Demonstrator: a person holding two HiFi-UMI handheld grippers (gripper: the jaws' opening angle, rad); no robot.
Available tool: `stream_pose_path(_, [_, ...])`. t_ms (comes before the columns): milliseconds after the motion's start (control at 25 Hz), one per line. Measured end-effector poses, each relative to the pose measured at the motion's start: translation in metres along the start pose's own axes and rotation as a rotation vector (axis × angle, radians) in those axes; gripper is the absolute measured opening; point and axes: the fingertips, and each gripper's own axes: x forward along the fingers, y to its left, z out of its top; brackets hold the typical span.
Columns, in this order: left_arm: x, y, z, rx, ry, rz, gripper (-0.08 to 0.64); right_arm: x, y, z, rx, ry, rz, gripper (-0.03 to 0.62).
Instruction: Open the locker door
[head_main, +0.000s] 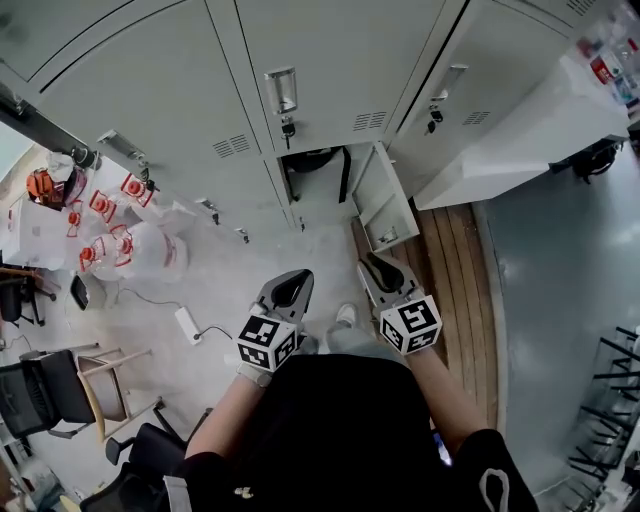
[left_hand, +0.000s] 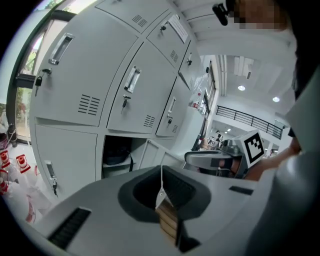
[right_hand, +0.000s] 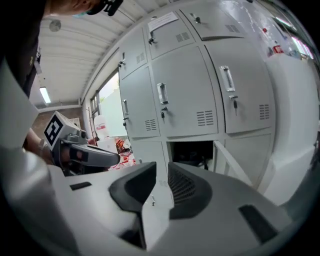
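A bank of grey lockers (head_main: 330, 80) fills the top of the head view. One low compartment (head_main: 315, 175) stands open, its door (head_main: 385, 205) swung out to the right, with a dark bag inside. Both grippers hang close to my body, well short of the lockers. My left gripper (head_main: 295, 280) has its jaws pressed together with nothing between them (left_hand: 161, 172). My right gripper (head_main: 372, 265) shows a narrow empty gap between its pads (right_hand: 161, 172). The open compartment (right_hand: 192, 152) and its door (right_hand: 232, 162) lie ahead of the right gripper.
Several large water bottles with red labels (head_main: 120, 220) crowd the floor at the left. A white power strip (head_main: 187, 325) lies near my left foot. A white counter (head_main: 530, 130) juts in at the upper right above a wooden floor strip (head_main: 455, 290). Chairs (head_main: 60, 390) stand lower left.
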Motion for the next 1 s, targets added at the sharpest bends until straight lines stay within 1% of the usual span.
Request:
stream_pose_path(120, [-0.012,-0.005,0.022,0.034,-0.041,-0.015,0.023,-0.004,0.022,0.027,-0.055,-0.024,0.027,0.086])
stream_pose_path(360, [-0.038,-0.012,0.063,0.074,-0.126,-0.028,0.023,-0.017,0.056,0.075,-0.104,-0.09,0.083,0.086])
stream_pose_path(560, [-0.057,-0.019,0.088,0.094,-0.189,-0.034,0.023,-0.026,0.069,0.102,-0.125,-0.139,0.101,0.086])
stream_pose_path(680, [-0.064,-0.024,0.097,0.123,-0.208,-0.04,0.023,-0.03,0.077,0.113,-0.154,-0.16,0.11,0.086])
stream_pose_path(840, [-0.07,-0.025,0.113,0.133,-0.235,-0.046,0.023,-0.03,0.089,0.121,-0.197,-0.176,0.124,0.086])
stream_pose_path(1000, [-0.074,-0.027,0.123,0.163,-0.253,-0.044,0.023,-0.029,0.101,0.126,-0.223,-0.194,0.156,0.086])
